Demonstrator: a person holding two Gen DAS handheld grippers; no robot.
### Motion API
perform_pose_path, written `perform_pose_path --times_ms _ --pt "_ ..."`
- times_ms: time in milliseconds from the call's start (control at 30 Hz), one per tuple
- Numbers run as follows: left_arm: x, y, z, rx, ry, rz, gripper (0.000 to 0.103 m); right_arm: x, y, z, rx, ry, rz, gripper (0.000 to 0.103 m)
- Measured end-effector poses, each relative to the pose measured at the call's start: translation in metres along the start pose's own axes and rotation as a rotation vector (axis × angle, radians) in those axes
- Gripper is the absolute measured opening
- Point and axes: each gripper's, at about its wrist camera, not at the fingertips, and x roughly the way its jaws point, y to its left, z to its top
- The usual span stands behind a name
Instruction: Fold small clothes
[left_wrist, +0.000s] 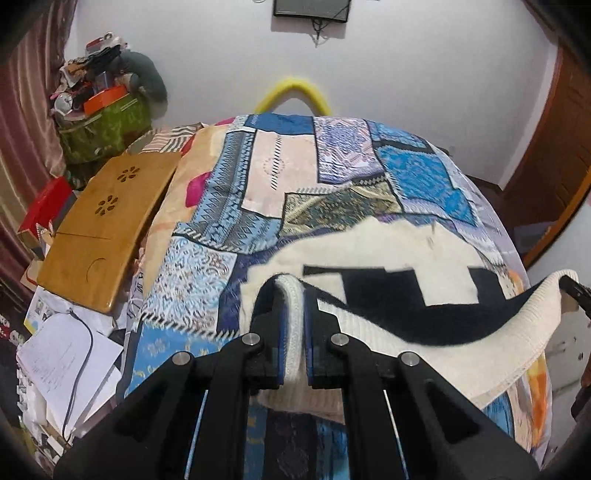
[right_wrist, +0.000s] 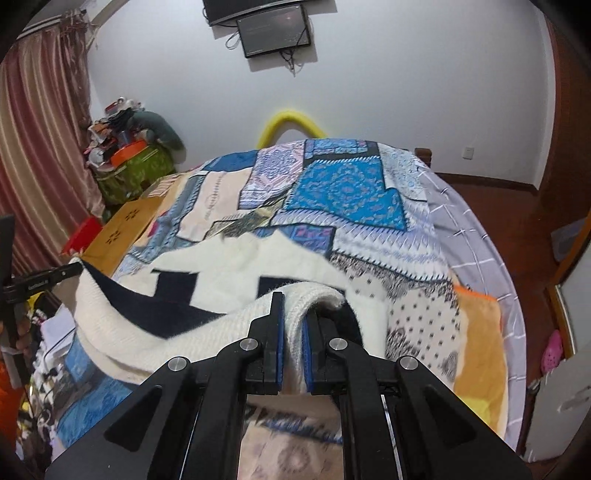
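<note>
A cream knitted sweater (left_wrist: 373, 247) with dark navy blocks lies on the patchwork bedspread (left_wrist: 236, 177). My left gripper (left_wrist: 293, 291) is shut on its ribbed hem at the near left corner. My right gripper (right_wrist: 293, 306) is shut on the ribbed hem at the near right corner. The hem hangs lifted between them, and the rest of the sweater (right_wrist: 236, 254) rests on the bed. The right gripper's tip shows at the right edge of the left wrist view (left_wrist: 576, 291). The left gripper shows at the left edge of the right wrist view (right_wrist: 44, 282).
A wooden lap desk (left_wrist: 107, 225) lies along the bed's left side above papers (left_wrist: 66, 354) and a cable. A green bag (left_wrist: 107, 129) piled with clutter stands at the far left by the curtain. A yellow tube (left_wrist: 295, 92) arches behind the bed. Wooden floor (right_wrist: 517, 221) lies to the right.
</note>
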Motion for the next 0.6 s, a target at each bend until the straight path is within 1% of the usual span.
perform_pose_path --times_ms 133,267,367,467,600 --pt "0.019 0.007 0.015 -0.023 0.015 0.012 0.007 0.016 -0.011 0.013 0.027 0.008 -0.020 0.007" --pt "0.046 0.013 0.025 -0.036 0.051 0.031 0.007 0.034 -0.027 0.022 0.076 0.027 -0.027 0.007" --pt "0.071 0.016 0.026 -0.047 0.089 0.050 0.007 0.060 -0.042 0.024 0.125 0.069 -0.038 0.007" --pt "0.094 0.022 0.024 -0.070 0.124 0.052 0.007 0.083 -0.054 0.022 0.164 0.113 -0.043 0.007" --pt "0.116 0.027 0.026 -0.067 0.148 0.069 0.007 0.106 -0.063 0.018 0.182 0.148 -0.049 0.007"
